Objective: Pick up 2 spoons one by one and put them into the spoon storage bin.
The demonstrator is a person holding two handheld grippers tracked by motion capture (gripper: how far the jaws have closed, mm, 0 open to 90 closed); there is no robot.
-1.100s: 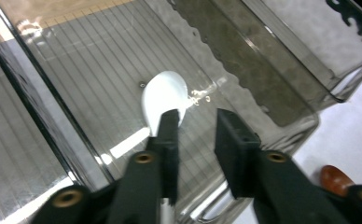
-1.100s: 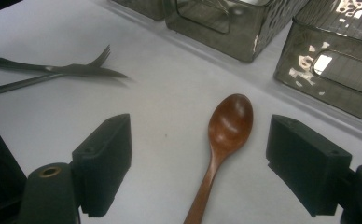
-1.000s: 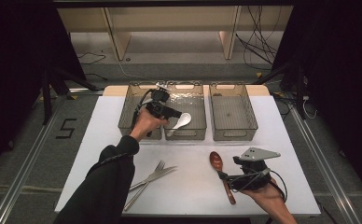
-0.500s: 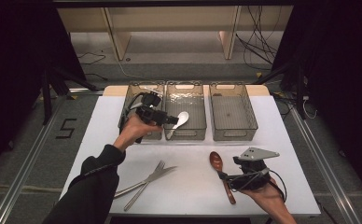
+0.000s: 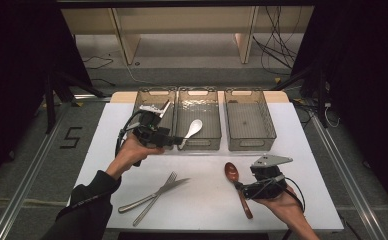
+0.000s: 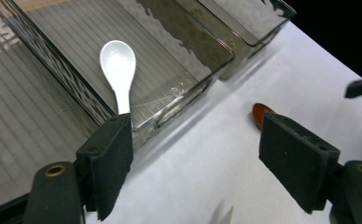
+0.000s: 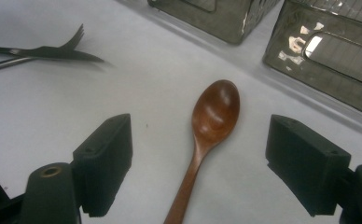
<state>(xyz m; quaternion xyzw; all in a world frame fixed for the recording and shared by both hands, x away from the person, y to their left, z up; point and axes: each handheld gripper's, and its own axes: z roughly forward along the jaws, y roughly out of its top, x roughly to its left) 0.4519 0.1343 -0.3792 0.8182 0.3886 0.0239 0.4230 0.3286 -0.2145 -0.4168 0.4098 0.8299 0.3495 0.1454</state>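
Note:
A white ceramic spoon [image 5: 192, 130] [image 6: 118, 65] lies in the middle clear bin [image 5: 198, 95], handle toward the bin's front wall. My left gripper [image 5: 173, 142] [image 6: 195, 135] hovers just in front of that bin, open, with nothing between its jaws. A brown wooden spoon [image 5: 231, 172] [image 7: 212, 116] lies on the white table, bowl pointing away from me. My right gripper [image 5: 242, 189] [image 7: 200, 135] rests low over the spoon's handle, open, one jaw on each side and neither touching it.
Three clear bins stand in a row at the back: the left bin [image 5: 154, 94], the middle one, and the right bin [image 5: 247, 95]. A metal fork [image 5: 157, 190] [image 7: 74, 35] and a knife [image 5: 177, 184] lie crossed on the table [image 5: 207, 210] near the front left.
My left gripper has drawn back from over the middle bin, toward the near left. The white spoon stays in the bin. My right gripper and the wooden spoon have not moved.

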